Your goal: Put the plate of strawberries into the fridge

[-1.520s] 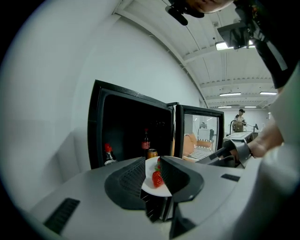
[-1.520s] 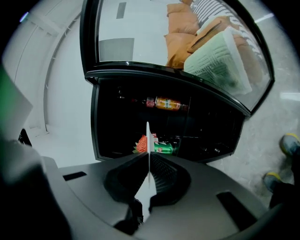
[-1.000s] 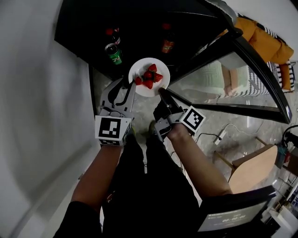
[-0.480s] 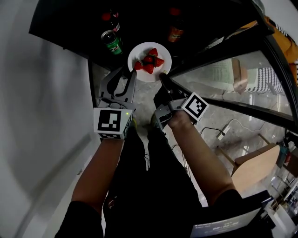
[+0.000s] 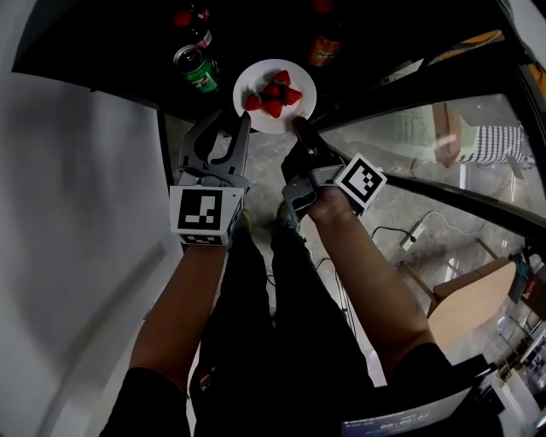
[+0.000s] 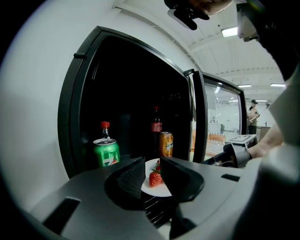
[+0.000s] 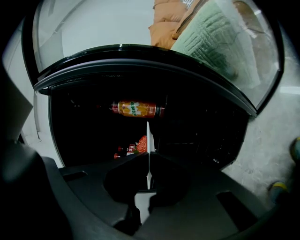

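Note:
A white plate [image 5: 275,96] with several strawberries [image 5: 271,92] is at the mouth of the dark fridge [image 5: 102,43], over its shelf's front edge. My right gripper [image 5: 299,126] is shut on the plate's near right rim. In the right gripper view the plate [image 7: 148,145] shows edge-on between the closed jaws, with a strawberry [image 7: 142,144] beside it. My left gripper [image 5: 230,128] stands open just left of the plate, holding nothing. In the left gripper view the plate [image 6: 159,188] and a strawberry [image 6: 155,178] show between the open jaws, further ahead.
Inside the fridge stand a green can [image 5: 194,68], a red-capped bottle [image 5: 189,21] and an orange can [image 5: 326,47]. A wire shelf [image 6: 154,208] lies under the plate. The fridge's glass door [image 5: 426,128] hangs open on the right. A white wall [image 5: 77,213] is on the left.
The plate, held in my right gripper, has moved forward, deeper toward the cans in the fridge. My left gripper has followed alongside, still open.

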Motion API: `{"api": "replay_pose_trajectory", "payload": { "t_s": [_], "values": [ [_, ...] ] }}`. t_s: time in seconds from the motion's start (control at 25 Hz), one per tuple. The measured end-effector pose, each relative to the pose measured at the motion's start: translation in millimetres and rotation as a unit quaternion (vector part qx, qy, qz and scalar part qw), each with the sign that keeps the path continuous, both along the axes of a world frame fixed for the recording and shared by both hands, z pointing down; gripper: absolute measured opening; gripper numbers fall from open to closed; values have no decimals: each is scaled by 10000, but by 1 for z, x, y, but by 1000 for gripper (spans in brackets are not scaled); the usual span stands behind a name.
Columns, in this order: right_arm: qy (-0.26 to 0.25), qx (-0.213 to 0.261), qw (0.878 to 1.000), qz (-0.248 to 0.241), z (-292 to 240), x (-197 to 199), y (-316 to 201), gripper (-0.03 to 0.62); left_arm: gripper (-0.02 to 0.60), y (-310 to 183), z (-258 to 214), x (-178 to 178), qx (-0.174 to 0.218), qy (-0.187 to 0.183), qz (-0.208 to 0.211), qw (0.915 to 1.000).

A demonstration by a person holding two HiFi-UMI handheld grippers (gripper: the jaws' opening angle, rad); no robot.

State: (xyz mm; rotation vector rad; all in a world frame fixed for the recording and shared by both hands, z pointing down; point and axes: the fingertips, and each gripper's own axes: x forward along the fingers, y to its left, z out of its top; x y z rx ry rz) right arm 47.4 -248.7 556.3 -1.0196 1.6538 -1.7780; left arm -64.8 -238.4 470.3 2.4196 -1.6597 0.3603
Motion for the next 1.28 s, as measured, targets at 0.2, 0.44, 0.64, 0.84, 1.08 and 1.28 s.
{"api": "replay_pose_trajectory", "payload": {
  "t_s": [0.2,0.44,0.64,0.84,1.08,1.28],
  "values": [
    [-63,46,10000,42,7,-4,-13,14,100,-14,11,-2,33,0,-73,10000],
    [-90,58,9999,96,12,-5,-22,14,100,-21,17,-5,28,16,-119,9999],
    [-119,4,9998,133,17,-10,-29,14,100,-24,21,-8,-16,-7,-150,9999],
    [-128,2,9998,182,18,-12,-33,14,100,-22,21,-8,-40,0,-164,9999],
    [-160,-55,9996,246,19,-16,-40,14,100,-18,25,-10,-79,19,-221,9997],
    [-257,49,9993,270,17,-23,-49,14,100,-23,27,-12,-89,36,-243,9997]
  ]
}}
